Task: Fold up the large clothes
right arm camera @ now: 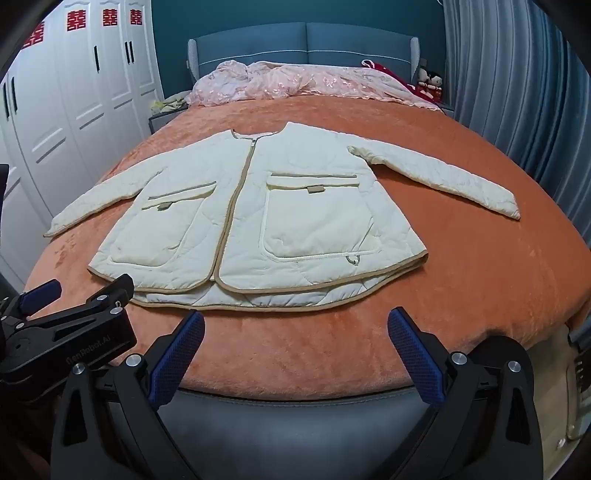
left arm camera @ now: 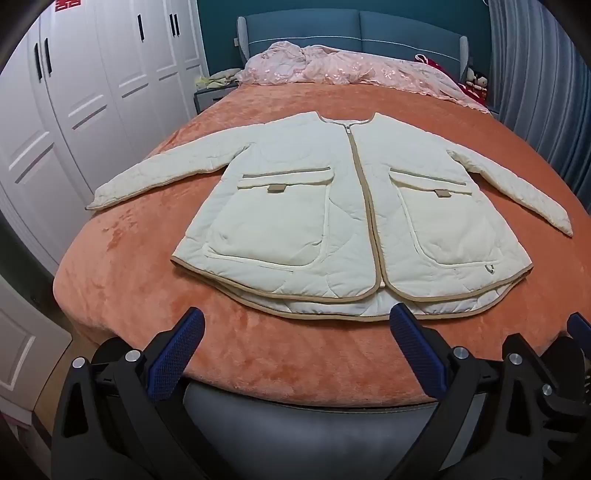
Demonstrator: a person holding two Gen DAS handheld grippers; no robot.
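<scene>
Grippers hover at the bed's near edge: left gripper (left arm camera: pixel 297 328) and right gripper (right arm camera: pixel 295 328), both spread wide and holding nothing. Beyond them a cream quilted jacket (left arm camera: pixel 347 210) lies flat, zipped, sleeves out, on the orange blanket (left arm camera: pixel 280 350). Farther back, a pink quilt (left arm camera: pixel 332 70) is bunched against the blue headboard (left arm camera: pixel 354 33).

Cream quilted jacket (left arm camera: pixel 347 218) with tan trim, lay flat and face up mid-frame on the orange bed (left arm camera: pixel 258 354), zipped shut, both sleeves spread outward, two large flap pockets showing, hem toward the lower frame
</scene>
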